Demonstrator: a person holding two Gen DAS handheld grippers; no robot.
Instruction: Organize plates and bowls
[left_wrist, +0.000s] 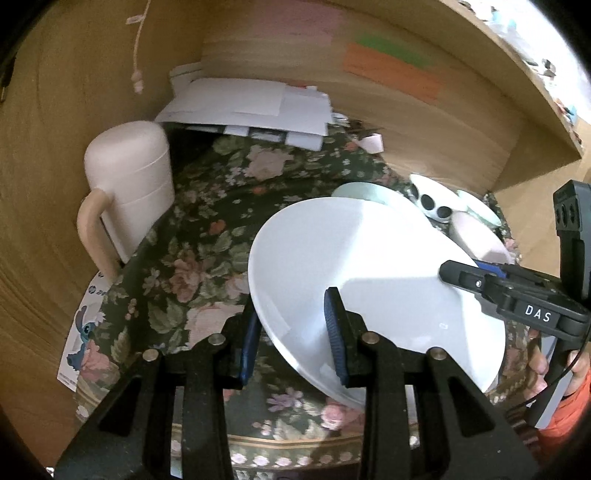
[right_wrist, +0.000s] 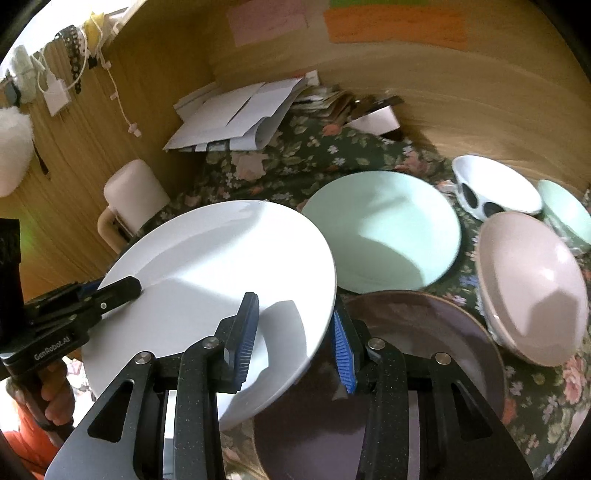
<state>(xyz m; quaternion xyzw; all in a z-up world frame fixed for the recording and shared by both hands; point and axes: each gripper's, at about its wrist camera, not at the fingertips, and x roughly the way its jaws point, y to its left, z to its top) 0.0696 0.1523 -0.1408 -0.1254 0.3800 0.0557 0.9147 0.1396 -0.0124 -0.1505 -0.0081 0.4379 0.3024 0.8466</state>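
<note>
The white plate (right_wrist: 207, 291) is held tilted above the bench (right_wrist: 288, 162), which is covered in a dark floral cloth (left_wrist: 207, 236). Both tools have it by the rim. The left hand-held gripper (left_wrist: 291, 343) straddles the plate's near edge, one blue-padded finger below the rim and one on the upper face; its jaws are only partly closed, set wide around the rim, and whether the pads actually press the plate cannot be told. The right hand-held gripper (right_wrist: 295, 339) straddles the opposite edge the same way, its fingers apart with the rim passing between them (again, contact is not clear).

Beneath the plate's right side lies a dark brown plate (right_wrist: 424, 350), flat on the cloth. Just behind it sits a mint-green plate (right_wrist: 384, 229). To the right a pink bowl (right_wrist: 532, 288) leans on its side, and behind that stand a white bowl with black spots (right_wrist: 495, 188) and a small green bowl (right_wrist: 565, 210), close together.

At the back left of the bench is a pale pink lidded jug (left_wrist: 129, 184) with a handle, and behind it a loose pile of white papers (left_wrist: 251, 107) against the wooden wall. Coloured notes (left_wrist: 391, 70) are stuck on that wall
</note>
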